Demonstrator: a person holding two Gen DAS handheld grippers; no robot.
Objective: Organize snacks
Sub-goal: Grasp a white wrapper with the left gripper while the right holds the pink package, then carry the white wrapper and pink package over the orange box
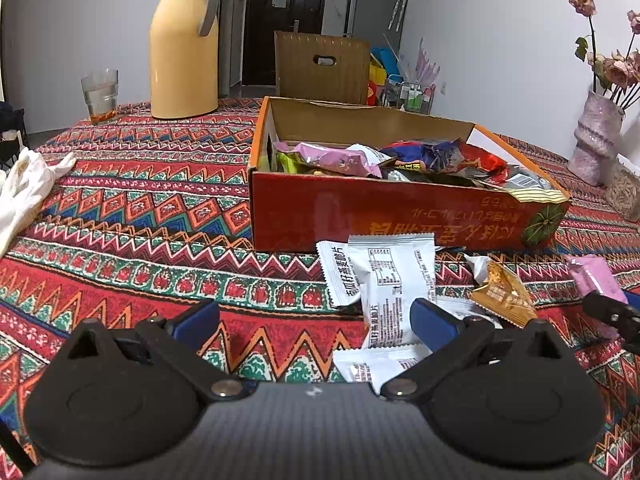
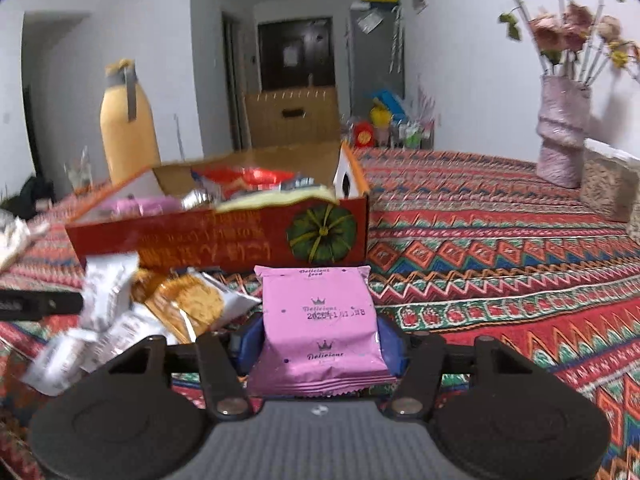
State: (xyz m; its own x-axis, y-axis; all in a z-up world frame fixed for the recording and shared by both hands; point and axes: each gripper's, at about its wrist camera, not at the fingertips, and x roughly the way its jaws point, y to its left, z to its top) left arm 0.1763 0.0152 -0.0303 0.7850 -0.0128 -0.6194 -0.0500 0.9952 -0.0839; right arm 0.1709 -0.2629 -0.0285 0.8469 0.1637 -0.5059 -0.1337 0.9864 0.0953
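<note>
A red cardboard box (image 1: 400,220) holding several snack packets stands on the patterned tablecloth; it also shows in the right wrist view (image 2: 200,240). In front of it lie white packets (image 1: 384,276) and a gold packet (image 1: 504,292). My left gripper (image 1: 316,320) is open, low over the cloth beside the white packets. My right gripper (image 2: 318,340) is shut on a pink snack packet (image 2: 320,320), held above the cloth in front of the box. That pink packet (image 1: 596,276) shows at the right edge of the left wrist view. The white packets (image 2: 104,300) and gold packet (image 2: 184,304) lie to its left.
A yellow thermos (image 1: 184,48) and a glass (image 1: 100,96) stand at the back left. A white cloth (image 1: 28,188) lies at the left edge. A pink vase (image 2: 560,140) with flowers and a woven container (image 2: 608,188) stand at the right.
</note>
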